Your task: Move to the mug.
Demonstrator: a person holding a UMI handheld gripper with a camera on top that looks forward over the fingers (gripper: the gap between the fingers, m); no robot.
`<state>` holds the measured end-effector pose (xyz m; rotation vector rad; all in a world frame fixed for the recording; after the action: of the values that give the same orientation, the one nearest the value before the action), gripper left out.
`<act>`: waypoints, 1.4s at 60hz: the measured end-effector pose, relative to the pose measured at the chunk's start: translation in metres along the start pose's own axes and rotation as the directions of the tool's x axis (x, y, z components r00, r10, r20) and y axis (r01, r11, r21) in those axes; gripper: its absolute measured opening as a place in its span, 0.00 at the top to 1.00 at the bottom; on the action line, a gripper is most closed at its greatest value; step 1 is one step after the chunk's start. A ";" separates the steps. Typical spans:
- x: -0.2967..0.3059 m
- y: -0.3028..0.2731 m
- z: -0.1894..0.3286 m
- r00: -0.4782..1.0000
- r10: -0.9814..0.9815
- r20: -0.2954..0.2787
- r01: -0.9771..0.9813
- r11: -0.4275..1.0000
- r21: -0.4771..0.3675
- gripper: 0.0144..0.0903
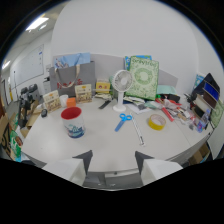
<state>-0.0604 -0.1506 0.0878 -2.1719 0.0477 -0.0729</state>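
Observation:
A mug [74, 121] with a red rim and a blue-and-white printed side stands upright on the white table [107, 145], well beyond my left finger and off to its left. My gripper [112, 159] is open, its two fingertips [84, 157] set wide apart with nothing between them, raised above the table's near edge. Bare tabletop separates the fingers from the mug.
Blue-handled scissors [123, 120], a white pen-like stick [138, 133] and a yellow tape roll [157, 121] lie right of the mug. A small white fan [120, 88], a grey tote bag [71, 76], a green box [142, 77] and small cartons line the back. Clutter fills the right end.

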 end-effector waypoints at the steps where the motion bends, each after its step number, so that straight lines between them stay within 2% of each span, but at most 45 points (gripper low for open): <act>1: 0.000 0.000 0.000 1.000 0.001 0.001 -0.001 1.000 0.000 0.08; 17: -0.030 0.013 -0.004 1.000 0.005 0.027 -0.005 1.000 -0.007 0.09; 31: -0.091 0.035 -0.011 0.994 0.006 0.105 -0.002 0.999 -0.040 0.08; 39: -0.116 0.037 -0.003 0.991 -0.003 0.130 0.009 0.999 -0.041 0.08; 60: -0.127 0.015 0.050 0.995 -0.020 0.098 0.023 0.999 -0.023 0.09; 84: -0.137 0.000 0.098 0.994 -0.029 0.110 0.034 0.998 -0.043 0.08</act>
<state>-0.1898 -0.0616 0.0276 -2.2185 -0.0484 0.0291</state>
